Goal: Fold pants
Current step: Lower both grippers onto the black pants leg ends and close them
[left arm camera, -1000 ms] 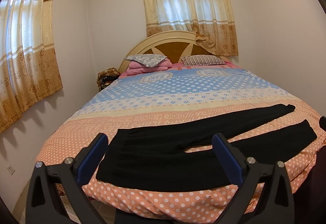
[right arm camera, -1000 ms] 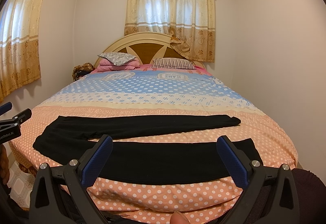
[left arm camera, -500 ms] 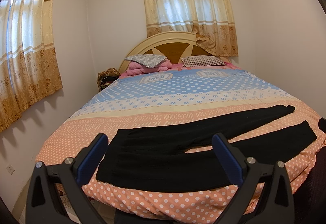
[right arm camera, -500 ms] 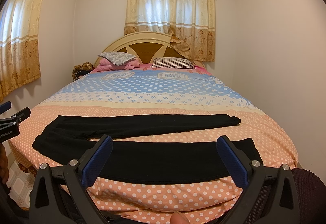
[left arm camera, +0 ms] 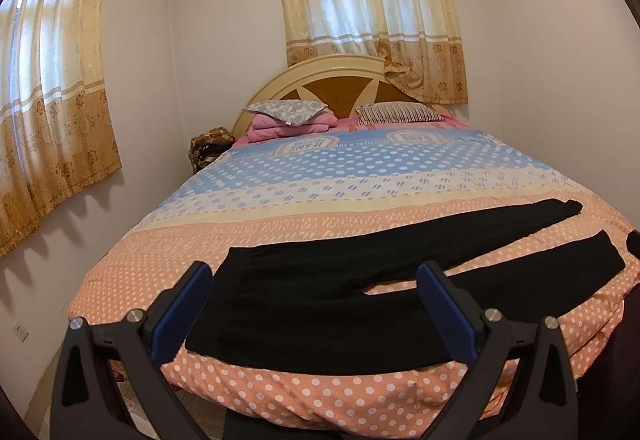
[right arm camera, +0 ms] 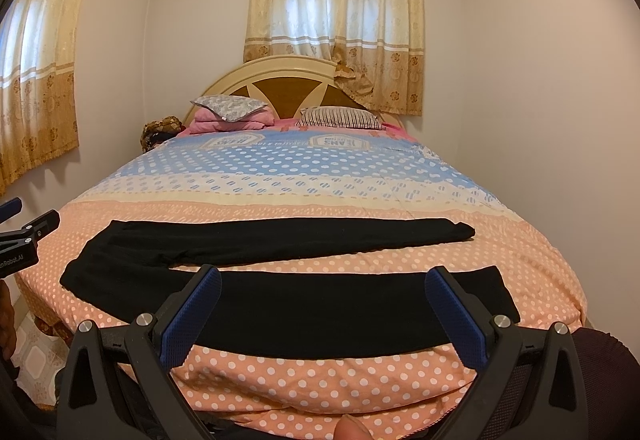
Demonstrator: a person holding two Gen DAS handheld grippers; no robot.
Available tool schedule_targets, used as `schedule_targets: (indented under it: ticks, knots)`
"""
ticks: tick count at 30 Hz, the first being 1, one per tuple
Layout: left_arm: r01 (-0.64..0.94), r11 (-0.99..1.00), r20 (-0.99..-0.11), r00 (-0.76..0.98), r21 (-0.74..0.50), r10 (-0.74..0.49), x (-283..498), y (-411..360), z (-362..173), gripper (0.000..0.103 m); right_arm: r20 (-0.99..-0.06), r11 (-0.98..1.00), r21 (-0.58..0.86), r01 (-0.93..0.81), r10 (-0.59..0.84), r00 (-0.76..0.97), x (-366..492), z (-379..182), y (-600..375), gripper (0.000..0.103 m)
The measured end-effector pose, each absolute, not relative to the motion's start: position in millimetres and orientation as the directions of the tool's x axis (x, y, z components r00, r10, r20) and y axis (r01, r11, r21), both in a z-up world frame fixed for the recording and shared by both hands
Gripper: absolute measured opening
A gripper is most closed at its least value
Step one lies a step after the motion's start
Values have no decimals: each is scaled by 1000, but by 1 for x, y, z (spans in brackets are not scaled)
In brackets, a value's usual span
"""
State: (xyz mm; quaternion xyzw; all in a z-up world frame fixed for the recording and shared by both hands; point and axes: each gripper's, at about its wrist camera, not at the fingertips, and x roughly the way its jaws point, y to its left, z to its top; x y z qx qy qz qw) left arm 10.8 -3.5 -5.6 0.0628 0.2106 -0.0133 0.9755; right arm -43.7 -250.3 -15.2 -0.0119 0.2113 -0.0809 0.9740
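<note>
Pants: we see the black pants spread flat across the lower half of both views, on the near end of the bed, waistband lower left, two legs parted toward the right.
Left gripper: our fingers stand wide, holding nothing, short of the waistband.
Right gripper: likewise wide and empty, lower centre, facing the near leg.
Edge risk: the near leg lies close to the bed's edge; we judge a careless tug could drag it off.
Grip risk: thin cloth may bring the polka-dot cover up with it.
Fold risk: splayed legs could stack crooked.
</note>
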Motion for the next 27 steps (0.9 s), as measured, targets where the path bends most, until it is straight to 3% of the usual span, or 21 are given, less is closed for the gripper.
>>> schedule_targets:
  ticks: [4,13,17,20,27]
  knots:
    - [43,992,-428,904,115,10,36,12,-19,103,-400,988,-31,150,-150,904,-37,-19,-266,102]
    - [-63,992,-546,830,111,114,136,84,-68,103,-487,977,57,204,-151,860,11,-61,-324,102]
    - [-91,988,-604,782,127,150,189,110,-90,103,-517,974,67,216,-151,842,44,-70,-344,93]
    - [-96,987,-656,738,131,159,227,126,-110,102,-530,974,62,220,-155,834,65,-73,-352,93]
    - [-57,994,-782,614,92,107,299,148,-150,60,-569,975,44,220,-156,808,93,-90,-363,93]
